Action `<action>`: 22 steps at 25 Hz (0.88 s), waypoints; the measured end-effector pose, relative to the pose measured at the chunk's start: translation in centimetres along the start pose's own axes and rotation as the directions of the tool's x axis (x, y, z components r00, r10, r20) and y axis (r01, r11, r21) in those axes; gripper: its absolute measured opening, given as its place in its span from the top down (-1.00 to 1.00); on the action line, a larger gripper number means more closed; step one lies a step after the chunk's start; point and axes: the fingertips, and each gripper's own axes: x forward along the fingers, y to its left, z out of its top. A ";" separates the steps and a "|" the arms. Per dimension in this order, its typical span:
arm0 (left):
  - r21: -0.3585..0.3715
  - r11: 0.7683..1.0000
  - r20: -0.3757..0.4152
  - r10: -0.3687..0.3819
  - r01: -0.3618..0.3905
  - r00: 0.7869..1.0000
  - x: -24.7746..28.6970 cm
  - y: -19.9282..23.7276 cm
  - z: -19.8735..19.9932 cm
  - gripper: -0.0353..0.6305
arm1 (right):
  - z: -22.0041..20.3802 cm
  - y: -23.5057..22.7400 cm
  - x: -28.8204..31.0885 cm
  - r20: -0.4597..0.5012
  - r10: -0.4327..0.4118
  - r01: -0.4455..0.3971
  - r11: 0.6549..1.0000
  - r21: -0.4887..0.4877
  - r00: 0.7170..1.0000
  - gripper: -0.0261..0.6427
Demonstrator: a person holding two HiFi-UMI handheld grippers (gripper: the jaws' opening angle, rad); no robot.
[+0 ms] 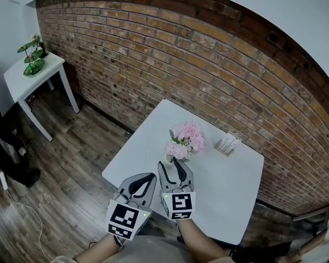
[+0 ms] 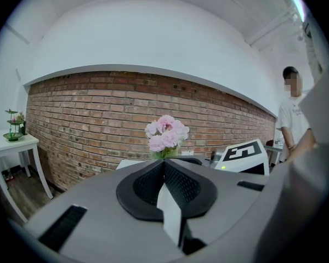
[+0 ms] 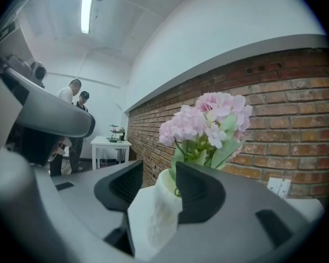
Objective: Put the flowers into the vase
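A bunch of pink flowers (image 1: 185, 138) stands in a small white vase (image 1: 169, 158) on the white table (image 1: 230, 179). My right gripper (image 1: 171, 162) reaches the vase from the near side. In the right gripper view the textured vase (image 3: 159, 201) fills the gap between the two jaws, with the flowers (image 3: 208, 119) rising above them; the right gripper (image 3: 160, 171) is shut on the vase. My left gripper (image 1: 151, 176) hovers just left of it, over the table's near edge. Its tips (image 2: 164, 161) meet, holding nothing, and the flowers (image 2: 166, 133) show beyond them.
A small white box (image 1: 228, 144) lies on the table near the brick wall (image 1: 153, 53). A white side table (image 1: 33, 73) with a green plant (image 1: 32, 53) stands at the far left on the wooden floor. People stand at a distance (image 3: 71, 92).
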 end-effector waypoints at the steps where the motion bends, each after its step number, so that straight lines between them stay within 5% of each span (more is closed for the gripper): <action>1: 0.000 1.000 0.001 0.000 0.000 1.000 0.0 0.0 0.0 0.87 | 0.0 0.1 0.0 -0.001 0.003 -0.003 1.000 0.000 1.000 0.36; 22: -0.002 1.000 0.012 0.005 -0.005 1.000 -0.1 0.6 0.3 0.87 | 0.7 2.3 -0.1 0.022 0.033 -0.033 0.999 0.016 0.999 0.36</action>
